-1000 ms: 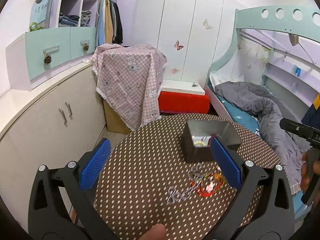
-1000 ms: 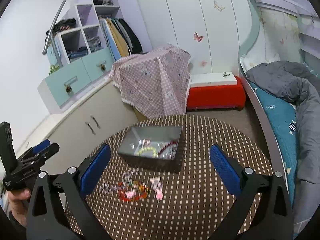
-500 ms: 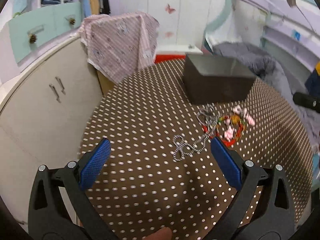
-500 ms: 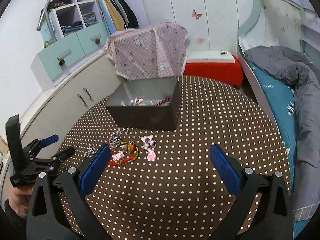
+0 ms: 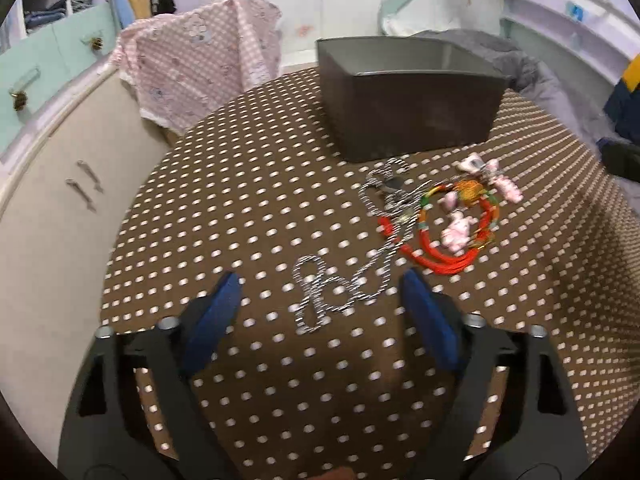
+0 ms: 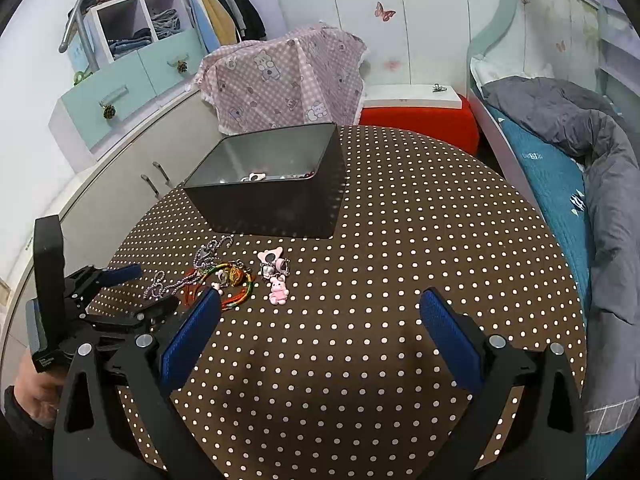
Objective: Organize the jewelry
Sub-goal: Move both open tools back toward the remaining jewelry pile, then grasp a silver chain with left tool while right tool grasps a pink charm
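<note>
On the brown dotted table [image 5: 248, 184] a silver chain [image 5: 362, 280] trails toward a red-and-green cord bracelet [image 5: 452, 260] and pink charms [image 5: 456, 232]. My left gripper [image 5: 319, 280] hovers low over the chain's near loop, which lies between the blue pads without touching them; its jaws are closing. Behind stands the dark grey box [image 5: 408, 92]. In the right wrist view my right gripper [image 6: 320, 296] is open over bare table, right of the pink charms [image 6: 278, 290], the bracelet [image 6: 236, 280] and the chain [image 6: 160, 280]. The left gripper [image 6: 148, 288] shows at the left, and the box [image 6: 272, 200] holds some jewelry.
A cream cabinet [image 6: 120, 184] runs along the table's left side, with a pink checked cloth [image 6: 288, 76] over something behind the box. A red stool [image 6: 420, 120] and a bed with a grey blanket [image 6: 580, 152] lie to the right. A hand [image 6: 36, 396] holds the left tool.
The left gripper has dropped toward the table and tilted down over the chain, and its jaws have narrowed. The right gripper has sunk a little; the jewelry has not moved.
</note>
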`<state>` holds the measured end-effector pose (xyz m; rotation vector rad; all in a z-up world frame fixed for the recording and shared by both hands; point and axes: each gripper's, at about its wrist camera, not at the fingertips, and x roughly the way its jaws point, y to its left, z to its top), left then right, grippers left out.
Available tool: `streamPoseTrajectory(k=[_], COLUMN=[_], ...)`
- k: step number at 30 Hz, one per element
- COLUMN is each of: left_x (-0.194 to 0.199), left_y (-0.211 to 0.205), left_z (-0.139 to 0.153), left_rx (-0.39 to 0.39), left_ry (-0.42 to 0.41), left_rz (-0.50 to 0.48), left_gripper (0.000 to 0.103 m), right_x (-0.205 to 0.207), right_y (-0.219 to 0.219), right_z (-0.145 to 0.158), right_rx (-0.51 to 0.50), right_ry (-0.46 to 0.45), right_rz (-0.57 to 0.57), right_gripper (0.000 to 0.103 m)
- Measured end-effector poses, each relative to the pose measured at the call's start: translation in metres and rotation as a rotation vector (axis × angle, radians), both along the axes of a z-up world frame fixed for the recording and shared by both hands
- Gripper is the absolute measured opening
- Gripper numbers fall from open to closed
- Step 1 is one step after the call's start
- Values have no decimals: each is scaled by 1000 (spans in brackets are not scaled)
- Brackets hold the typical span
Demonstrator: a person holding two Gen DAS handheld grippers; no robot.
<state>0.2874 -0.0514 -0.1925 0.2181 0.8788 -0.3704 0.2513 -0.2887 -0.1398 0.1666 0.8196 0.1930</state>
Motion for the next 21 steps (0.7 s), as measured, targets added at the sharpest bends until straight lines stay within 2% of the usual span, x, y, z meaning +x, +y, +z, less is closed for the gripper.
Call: streamPoseTrajectory(k=[1, 2, 3, 5, 8, 13, 18, 21], left_x=[1, 1, 1, 1, 2, -11, -18, -18], left_y=[-2, -5, -9, -12, -7, 4, 3, 6], left_z=[1, 2, 3, 4, 12, 44, 60, 53], left_rx=[-14, -19, -15, -13, -64, -147, -137, -130], left_ry=[4, 3, 2, 3, 1, -57, -123, -109], left_rz=[-16, -31, -44, -42, -23, -28, -35, -22], left_gripper=[39, 29, 12, 12, 12, 12, 13, 13], right_x=[0, 2, 3, 8, 13, 18, 24, 25], right_y=[2, 4, 5, 7, 7, 16, 24, 26], right_z=[0, 0, -3, -7, -13, -22, -30, -30], right_rx=[0, -1, -11, -28, -47, -75, -97, -94], right_ry=[-3, -5, 1, 10, 21, 32, 48, 49], right_rz=[5, 9, 13, 17, 13, 51, 67, 69], right_gripper=[96, 96, 96, 96, 96, 95, 95, 95])
